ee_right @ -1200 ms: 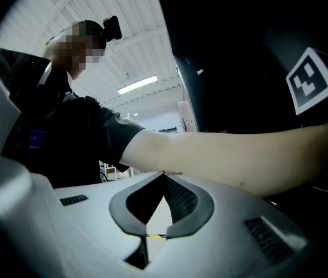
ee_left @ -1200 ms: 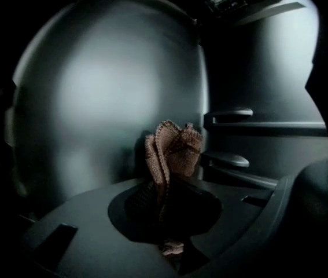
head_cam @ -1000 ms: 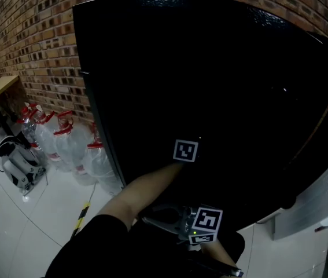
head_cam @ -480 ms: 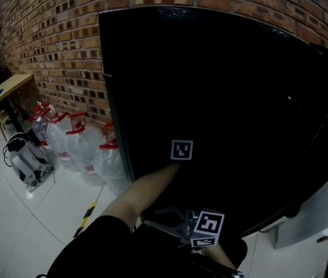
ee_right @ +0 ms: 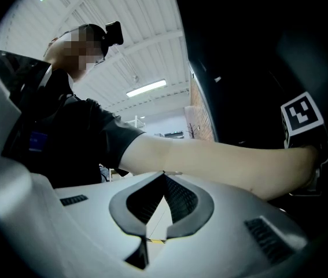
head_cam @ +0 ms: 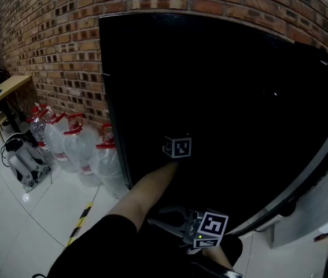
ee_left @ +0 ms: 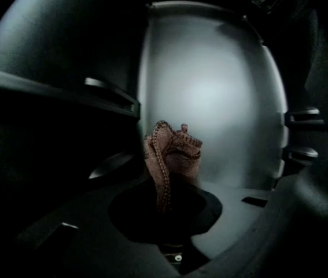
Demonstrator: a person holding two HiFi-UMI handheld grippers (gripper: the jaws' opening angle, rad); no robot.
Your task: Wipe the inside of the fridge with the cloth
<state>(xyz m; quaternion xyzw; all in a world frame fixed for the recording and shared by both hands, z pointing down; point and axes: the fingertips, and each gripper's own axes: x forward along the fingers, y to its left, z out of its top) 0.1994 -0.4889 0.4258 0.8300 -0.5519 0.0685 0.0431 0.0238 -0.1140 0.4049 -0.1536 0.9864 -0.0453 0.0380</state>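
Observation:
The black fridge fills the head view. My left arm reaches into its dark front, and only the left gripper's marker cube shows there. In the left gripper view the left gripper is shut on a bunched brownish-pink cloth, which stands up in front of the fridge's pale grey inner wall. The right gripper hangs low near my body, pointing left. In the right gripper view the right gripper is shut with nothing in it, looking at my left forearm.
Shelf rails stick out from the fridge's side walls. Left of the fridge, several large water jugs stand against the brick wall, beside a bag and a wooden table. A grey panel is at lower right.
The left gripper's cube has shifted a little left and turned, now showing a second face. The head view has swung so the fridge sits further right. The right gripper has barely moved.

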